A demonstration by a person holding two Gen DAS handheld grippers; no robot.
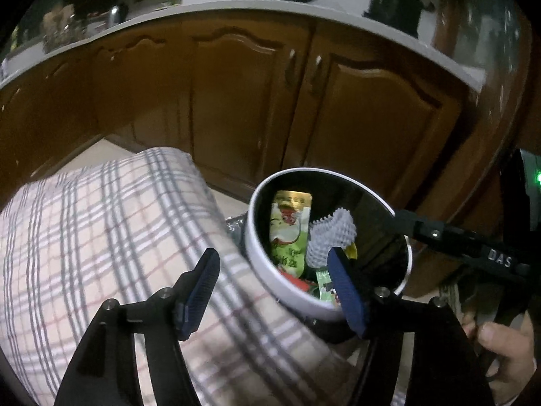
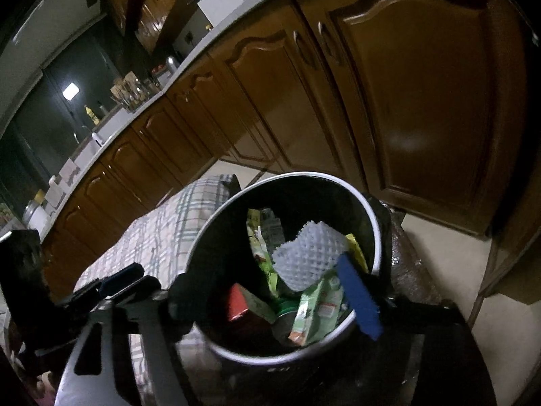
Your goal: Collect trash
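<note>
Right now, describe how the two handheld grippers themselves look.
Both the left gripper and the right gripper have black angular frames with silver screws and flat, ribbed blue fingers. In the left wrist view the right gripper's black body carries white letters "DAS", with a green light glowing behind it.

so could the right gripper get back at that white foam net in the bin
Probably yes: the right gripper hangs open right over the bin, and the foam net lies on top of the trash, uncovered.
</note>
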